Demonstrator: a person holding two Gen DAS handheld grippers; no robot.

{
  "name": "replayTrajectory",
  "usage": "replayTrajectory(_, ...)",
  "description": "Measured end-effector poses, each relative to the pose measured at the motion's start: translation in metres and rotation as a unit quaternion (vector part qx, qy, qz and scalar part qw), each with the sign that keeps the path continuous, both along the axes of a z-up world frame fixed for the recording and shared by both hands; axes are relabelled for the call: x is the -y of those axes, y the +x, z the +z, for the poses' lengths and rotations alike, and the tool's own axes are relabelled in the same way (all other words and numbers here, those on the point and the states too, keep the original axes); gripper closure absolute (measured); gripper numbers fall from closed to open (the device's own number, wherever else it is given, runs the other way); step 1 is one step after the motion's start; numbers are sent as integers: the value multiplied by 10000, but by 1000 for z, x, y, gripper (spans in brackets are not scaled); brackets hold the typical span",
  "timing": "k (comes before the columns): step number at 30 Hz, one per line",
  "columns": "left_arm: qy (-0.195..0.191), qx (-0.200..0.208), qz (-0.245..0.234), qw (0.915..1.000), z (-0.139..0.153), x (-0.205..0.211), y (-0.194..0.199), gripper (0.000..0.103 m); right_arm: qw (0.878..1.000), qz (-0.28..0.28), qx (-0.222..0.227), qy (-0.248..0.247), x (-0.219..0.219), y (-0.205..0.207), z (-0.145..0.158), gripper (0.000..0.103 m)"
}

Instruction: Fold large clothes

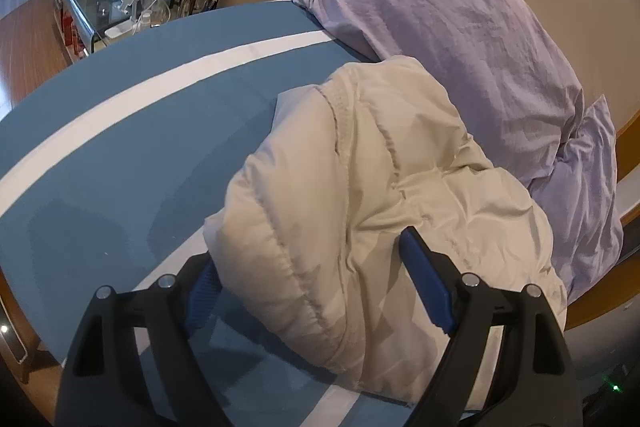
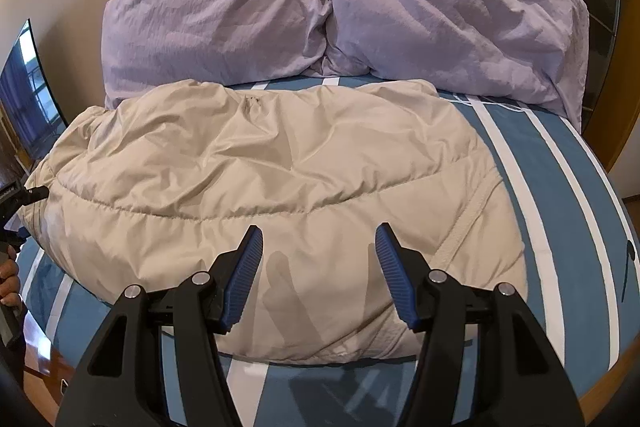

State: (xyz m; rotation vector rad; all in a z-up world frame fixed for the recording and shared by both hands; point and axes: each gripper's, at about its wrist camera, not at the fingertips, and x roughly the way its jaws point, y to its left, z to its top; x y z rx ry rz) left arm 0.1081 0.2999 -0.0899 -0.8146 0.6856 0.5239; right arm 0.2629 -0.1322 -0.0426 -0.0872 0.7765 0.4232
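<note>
A cream puffer jacket (image 1: 360, 195) lies folded into a thick bundle on the blue, white-striped bed sheet (image 1: 120, 155). My left gripper (image 1: 309, 247) is open wide at the bundle's near end. The jacket's puffy edge bulges between its jaws, hiding part of the left pad (image 1: 202, 291), and I see no squeeze on the fabric. In the right wrist view the jacket (image 2: 260, 171) spreads across the sheet (image 2: 560, 195). My right gripper (image 2: 319, 229) hovers open over the jacket's near edge with nothing between its pads.
Two lilac pillows (image 2: 224, 23) (image 2: 460, 15) lean against the wall behind the jacket. A person's hand (image 2: 9, 283) shows at the far left edge. A glass table with clutter (image 1: 116, 7) stands beyond the bed. The bed's wooden rim (image 2: 624, 355) runs at the lower right.
</note>
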Motion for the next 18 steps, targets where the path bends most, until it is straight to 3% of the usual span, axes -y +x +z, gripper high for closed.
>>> replayTrajectory(11,-176,135,113,9997,-6,1,5,21,9998,159,87,-11,-16,-7,-4,42)
replayTrajectory(15,-236,175,162,9994,-9,1,8,21,9997,204,44,-97,-26,-8,-15,34)
replayTrajectory(18,-250,278,181,9991,-9,1,10,33,9986,229,34,-478,-38,-6,-33,31)
